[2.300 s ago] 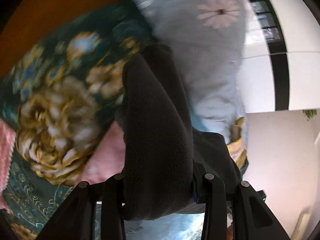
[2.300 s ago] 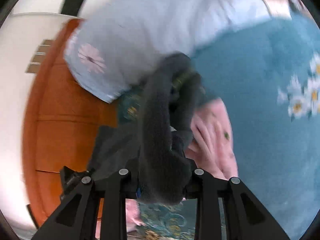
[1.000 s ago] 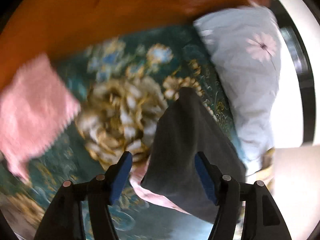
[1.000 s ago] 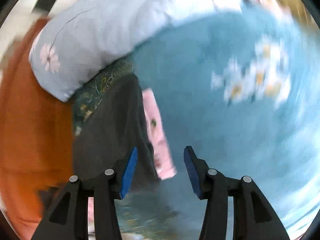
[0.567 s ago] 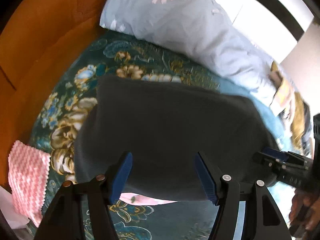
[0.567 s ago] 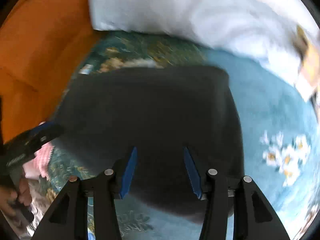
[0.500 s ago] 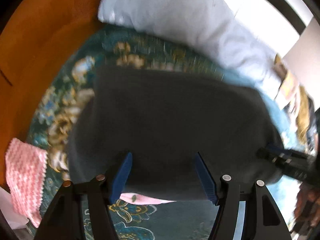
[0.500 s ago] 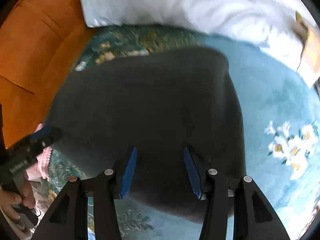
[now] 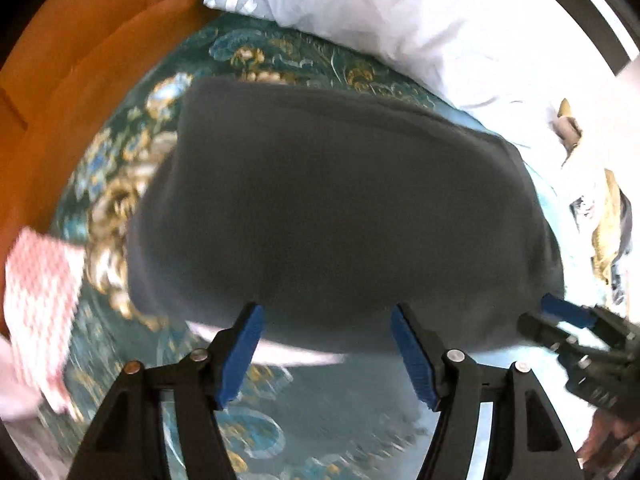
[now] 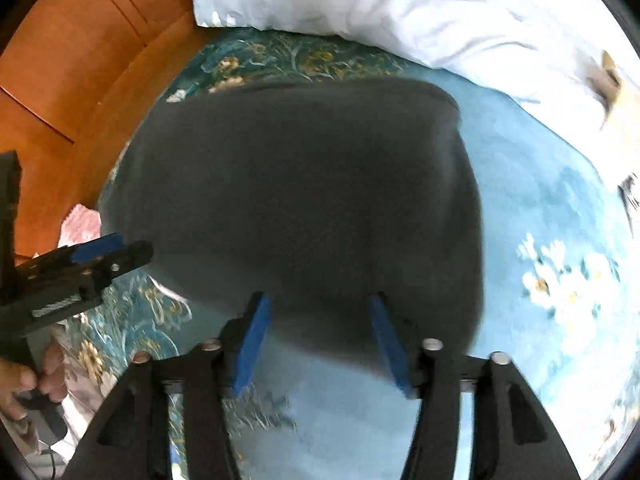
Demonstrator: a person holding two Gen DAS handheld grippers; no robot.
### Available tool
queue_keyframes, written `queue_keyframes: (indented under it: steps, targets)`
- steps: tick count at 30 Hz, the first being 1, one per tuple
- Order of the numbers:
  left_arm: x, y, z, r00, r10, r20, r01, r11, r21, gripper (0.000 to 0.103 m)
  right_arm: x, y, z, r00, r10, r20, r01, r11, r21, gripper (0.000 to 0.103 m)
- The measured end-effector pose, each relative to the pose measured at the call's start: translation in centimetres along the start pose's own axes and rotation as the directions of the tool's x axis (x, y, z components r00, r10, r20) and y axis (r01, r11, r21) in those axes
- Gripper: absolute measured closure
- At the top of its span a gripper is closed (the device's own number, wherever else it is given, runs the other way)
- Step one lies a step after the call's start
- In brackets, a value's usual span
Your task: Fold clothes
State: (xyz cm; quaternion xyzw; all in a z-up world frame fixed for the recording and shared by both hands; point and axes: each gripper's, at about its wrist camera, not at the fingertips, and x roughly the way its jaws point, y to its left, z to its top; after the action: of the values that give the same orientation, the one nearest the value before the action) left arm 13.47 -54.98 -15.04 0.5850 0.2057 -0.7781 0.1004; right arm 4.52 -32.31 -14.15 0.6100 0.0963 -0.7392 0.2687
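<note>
A dark grey folded garment (image 9: 340, 216) lies flat on the floral bedspread (image 9: 256, 432); it also fills the middle of the right wrist view (image 10: 304, 200). A pink garment edge (image 9: 280, 354) peeks out under its near side. My left gripper (image 9: 326, 320) is open and empty, just above the garment's near edge. My right gripper (image 10: 316, 308) is open and empty over the same near edge. Each gripper shows in the other's view: the right one (image 9: 560, 320) at the right, the left one (image 10: 104, 252) at the left.
A pale blue pillow (image 9: 400, 20) lies behind the garment, also in the right wrist view (image 10: 400, 8). An orange wooden headboard (image 9: 80, 60) runs along the left. A pink-and-white checked cloth (image 9: 36, 308) lies at the left. Yellow and dark clothing (image 9: 608, 224) is at the right.
Both grippers let go of the grey garment, which now lies flat on the bed. In the last half second both cameras have moved slightly closer; the jaws stay open.
</note>
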Motion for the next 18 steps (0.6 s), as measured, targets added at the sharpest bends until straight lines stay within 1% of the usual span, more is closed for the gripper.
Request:
queue_keyframes:
  steps: [3,4,6,8,10,12,14,16,17,18]
  targets:
    - [-0.3,-1.1,-1.5,0.999,-0.023,-0.026,0.022,0.999,-0.041,0.025,-0.4,-0.9,-1.5,1.000,0.013,-0.016,-0.012,0.999,0.053,0.035]
    - [-0.5,-1.5,-2.0,0.999,-0.040,-0.036,0.038,0.998,-0.057,0.025,-0.9,-1.3,-2.0,1.000,0.009,-0.011,-0.008,0.998,0.059,0.028]
    - [-0.9,-2.2,-3.0,0.996,-0.071,-0.057,0.066,0.994,-0.089,0.025,-2.0,-1.9,-2.9,1.000,0.006,0.004,-0.006,0.999,0.051,0.025]
    - [-1.4,-3.1,-3.8,0.997,-0.045,-0.068,0.038,0.994,-0.104,0.024,-2.6,-2.3,-3.3,1.000,0.008,0.004,-0.008,0.999,0.031,0.013]
    - [-1.7,-4.2,-4.4,0.997,-0.008,-0.079,-0.001,0.994,-0.111,0.023,-3.3,-2.7,-3.8,1.000,0.012,0.016,-0.012,1.000,0.004,0.007]
    - [-2.0,-5.2,-5.0,0.996,-0.004,-0.084,-0.008,0.990,-0.138,0.021,-3.8,-3.4,-4.0,0.999,0.033,0.016,-0.033,0.999,-0.012,0.005]
    - [-2.6,-6.1,-5.6,0.997,0.007,-0.073,-0.020,0.985,-0.173,0.017,-4.2,-4.1,-4.3,0.999,0.045,0.014,-0.045,0.999,-0.028,0.005]
    - [-3.2,-7.0,-6.2,0.998,0.025,-0.061,-0.038,0.977,-0.208,0.001,-4.6,-4.9,-4.6,0.999,0.051,0.016,-0.050,0.997,-0.053,0.003]
    - [-3.5,-7.4,-6.4,0.998,0.028,-0.057,-0.040,0.972,-0.230,0.000,-4.9,-5.3,-4.7,0.998,0.059,0.019,-0.058,0.996,-0.068,0.000]
    - [-3.7,-7.7,-6.6,0.998,0.029,-0.053,-0.042,0.967,-0.253,0.000,-5.1,-5.6,-4.7,0.997,0.071,0.024,-0.069,0.994,-0.086,0.000]
